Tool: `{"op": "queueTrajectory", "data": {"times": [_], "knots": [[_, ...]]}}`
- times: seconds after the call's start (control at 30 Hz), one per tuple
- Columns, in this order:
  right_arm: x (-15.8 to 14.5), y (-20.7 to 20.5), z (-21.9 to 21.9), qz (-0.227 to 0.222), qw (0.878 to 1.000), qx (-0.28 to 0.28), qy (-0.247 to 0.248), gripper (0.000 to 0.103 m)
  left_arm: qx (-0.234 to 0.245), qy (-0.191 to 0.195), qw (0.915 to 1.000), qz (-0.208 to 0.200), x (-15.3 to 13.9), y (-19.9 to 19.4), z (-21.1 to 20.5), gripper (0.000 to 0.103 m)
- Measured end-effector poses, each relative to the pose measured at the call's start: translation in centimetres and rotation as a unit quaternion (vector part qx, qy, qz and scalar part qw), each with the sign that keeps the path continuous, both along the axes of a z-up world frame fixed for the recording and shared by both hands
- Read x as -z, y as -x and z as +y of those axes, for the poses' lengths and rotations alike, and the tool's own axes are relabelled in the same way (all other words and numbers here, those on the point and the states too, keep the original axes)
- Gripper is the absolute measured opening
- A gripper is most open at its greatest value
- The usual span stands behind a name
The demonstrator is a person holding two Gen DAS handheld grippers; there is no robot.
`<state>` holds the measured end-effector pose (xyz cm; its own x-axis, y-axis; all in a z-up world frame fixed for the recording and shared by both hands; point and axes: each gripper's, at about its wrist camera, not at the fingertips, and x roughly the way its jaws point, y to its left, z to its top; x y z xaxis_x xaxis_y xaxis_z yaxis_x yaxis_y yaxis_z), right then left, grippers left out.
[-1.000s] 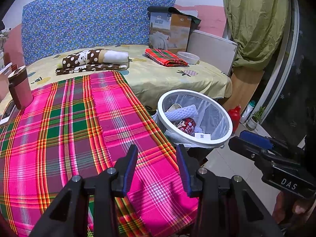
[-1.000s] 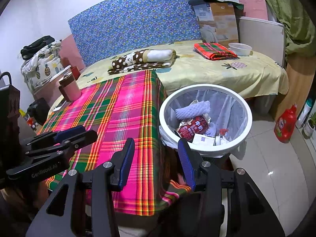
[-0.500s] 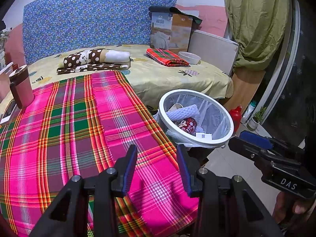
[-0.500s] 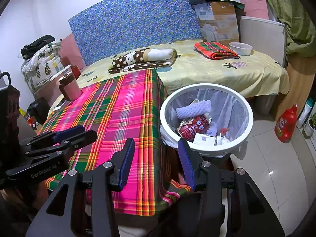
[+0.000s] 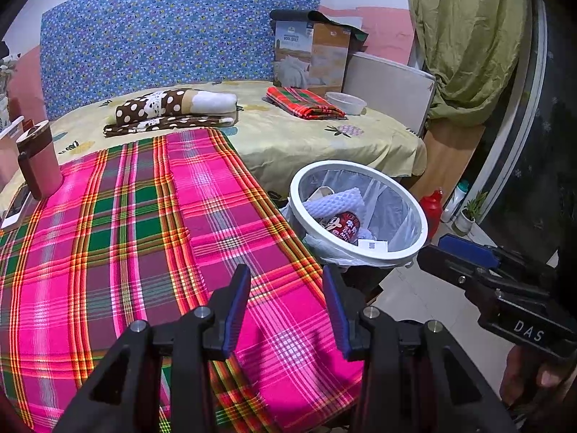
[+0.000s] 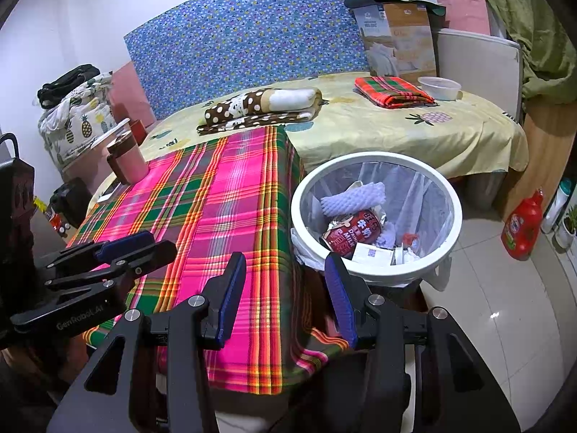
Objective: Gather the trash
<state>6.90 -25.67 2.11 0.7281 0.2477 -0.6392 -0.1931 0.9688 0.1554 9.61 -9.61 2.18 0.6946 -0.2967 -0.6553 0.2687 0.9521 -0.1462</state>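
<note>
- Plaid table bare up to its right edge; floor open right of bin.
- Bin of trash beside that edge, just beyond right gripper.
- Left gripper, right gripper: jaws spread, nothing between.

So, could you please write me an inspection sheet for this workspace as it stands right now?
Surface: plaid tablecloth covers the table; no loose trash seen on it.
Job's things: white bin beside the table holds a red can, white foam and paper scraps.
Clutter: pink cup and a phone at the table's far left.
Grippers: left gripper and right gripper both open, nothing between the jaws.
Cables: nothing seen.
Surroundings: bed behind with folded cloths, a plastic bowl and a box; red detergent bottle on the tiled floor.
</note>
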Motion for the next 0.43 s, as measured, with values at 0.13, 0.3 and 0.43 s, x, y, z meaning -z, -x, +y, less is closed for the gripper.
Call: {"op": "queueTrajectory", "data": {"times": [0.13,0.3,0.43], "knots": [[0.0,-0.02,-0.03,0.0,1.0,0.0,0.0,0.048,-0.003,0.002,1.0,-0.002,-0.09,-0.05,-0.09,0.043],[-0.02,-0.06,-0.09,0.0,1.0,0.0,0.0,0.048,-0.002,0.001,1.0,-0.003,-0.11,-0.01,-0.21,0.043],[-0.01,-0.04,-0.04,0.0,1.0,0.0,0.0,0.048,-0.003,0.001,1.0,-0.003,-0.09,-0.01,-0.25,0.043]]}}
